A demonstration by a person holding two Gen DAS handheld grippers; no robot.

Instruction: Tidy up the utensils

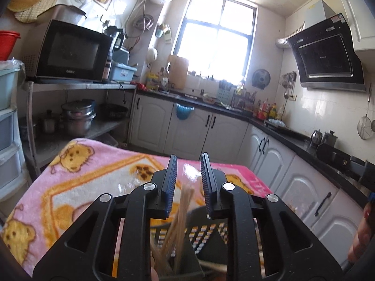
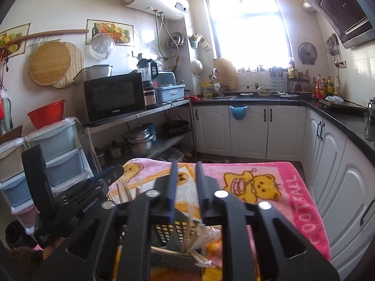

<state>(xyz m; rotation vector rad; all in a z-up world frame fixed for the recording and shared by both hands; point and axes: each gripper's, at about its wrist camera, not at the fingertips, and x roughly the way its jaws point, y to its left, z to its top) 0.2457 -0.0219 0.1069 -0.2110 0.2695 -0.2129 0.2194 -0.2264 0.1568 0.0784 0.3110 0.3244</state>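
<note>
Left gripper (image 1: 188, 164): jaws narrowly apart, pads clear of anything; wrapped chopsticks (image 1: 180, 213) stand below the gap, untouched. Right gripper (image 2: 186, 171): jaws likewise a narrow gap, nothing pinched. In the right view the left gripper sits at 9 o'clock. Black slotted basket (image 2: 168, 229) at 6 o'clock in both views, on the pink bear blanket (image 2: 257, 182); chopsticks lean inside it, some in clear wrappers. Microwave (image 2: 114, 98) at 10 o'clock.

Black basket (image 1: 204, 231) (perhaps slotted) mostly hidden behind gripper arms; chopsticks (image 1: 180, 210) blurred.
</note>
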